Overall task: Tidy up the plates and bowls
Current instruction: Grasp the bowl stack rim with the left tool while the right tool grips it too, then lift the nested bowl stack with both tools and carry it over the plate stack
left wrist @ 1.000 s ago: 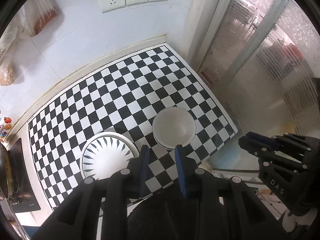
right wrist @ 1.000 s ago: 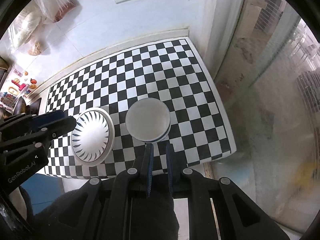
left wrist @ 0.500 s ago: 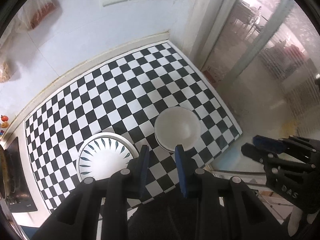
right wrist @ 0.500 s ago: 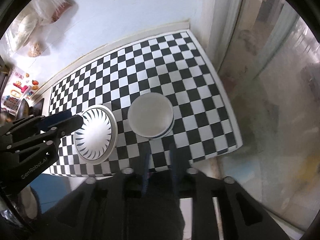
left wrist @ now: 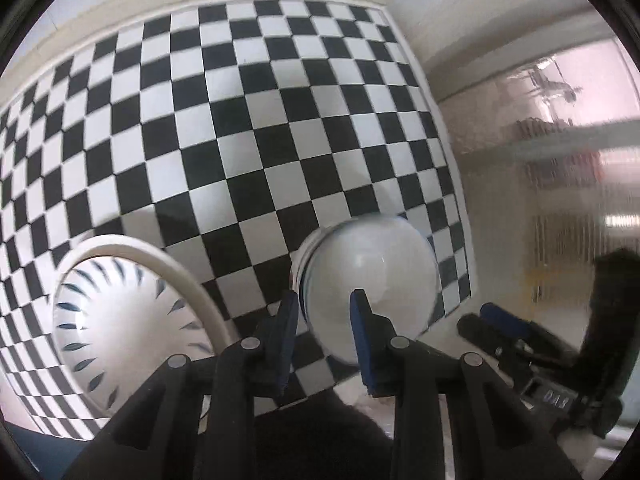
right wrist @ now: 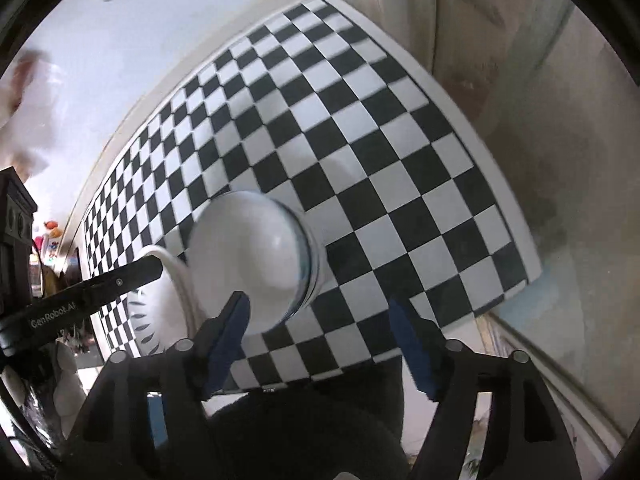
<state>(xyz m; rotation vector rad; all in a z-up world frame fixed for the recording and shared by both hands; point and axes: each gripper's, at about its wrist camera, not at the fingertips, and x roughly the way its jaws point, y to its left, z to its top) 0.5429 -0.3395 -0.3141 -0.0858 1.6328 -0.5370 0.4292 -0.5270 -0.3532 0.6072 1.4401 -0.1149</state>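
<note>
**Descent toward the bowl, right jaws widening**

Both grippers are now sitting much closer to the checkered mat (left wrist: 280, 128) than a second ago, so the bowl (left wrist: 372, 280) and the plate (left wrist: 120, 312) are filling far more of each view. Your right gripper (right wrist: 320, 316) has just been opening; its jaws are standing wide with nothing between them, which suggests you are preparing to take the bowl. Your left gripper (left wrist: 323, 312) is staying nearly closed and holding nothing. The bowl (right wrist: 252, 268) is lying just ahead of the right gripper, overlapping its left finger in view; the plate (right wrist: 160, 312) is resting beside the bowl, to its left.
</note>
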